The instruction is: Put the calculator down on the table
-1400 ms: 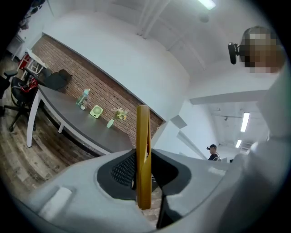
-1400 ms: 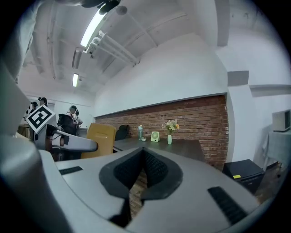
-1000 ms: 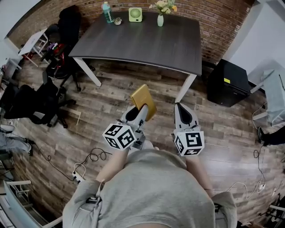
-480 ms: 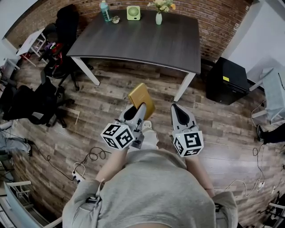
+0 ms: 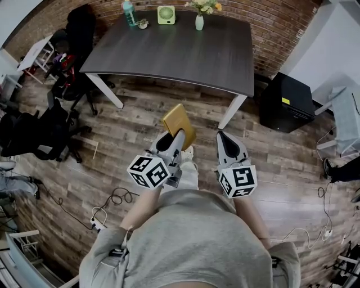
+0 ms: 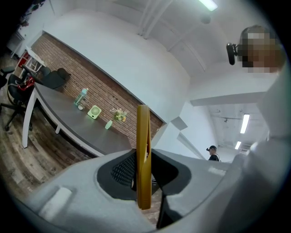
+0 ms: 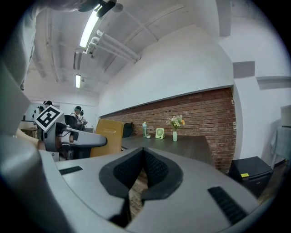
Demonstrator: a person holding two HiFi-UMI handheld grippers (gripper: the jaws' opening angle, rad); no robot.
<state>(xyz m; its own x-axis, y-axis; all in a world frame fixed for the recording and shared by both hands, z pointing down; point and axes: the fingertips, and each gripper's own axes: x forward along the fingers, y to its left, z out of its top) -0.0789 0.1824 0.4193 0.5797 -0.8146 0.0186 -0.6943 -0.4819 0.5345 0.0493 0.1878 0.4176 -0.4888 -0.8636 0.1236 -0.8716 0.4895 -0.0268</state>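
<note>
Calculator [image 5: 179, 122] — a thin yellow slab, seen edge-on in the left gripper view — was clamped between the jaws of the left gripper [image 5: 175, 138], over the plank floor [image 5: 129, 129] and short of the dark table [image 5: 185, 56]. The table stood ahead against a brick wall, with a black cabinet [image 5: 287, 104] near its right end. The right gripper [image 5: 224, 136], just beside the left, had its jaws together on nothing. Along the table's far edge stood a water bottle [image 5: 129, 12], a green fan [image 5: 166, 15] and a vase of flowers [image 5: 199, 21].
</note>
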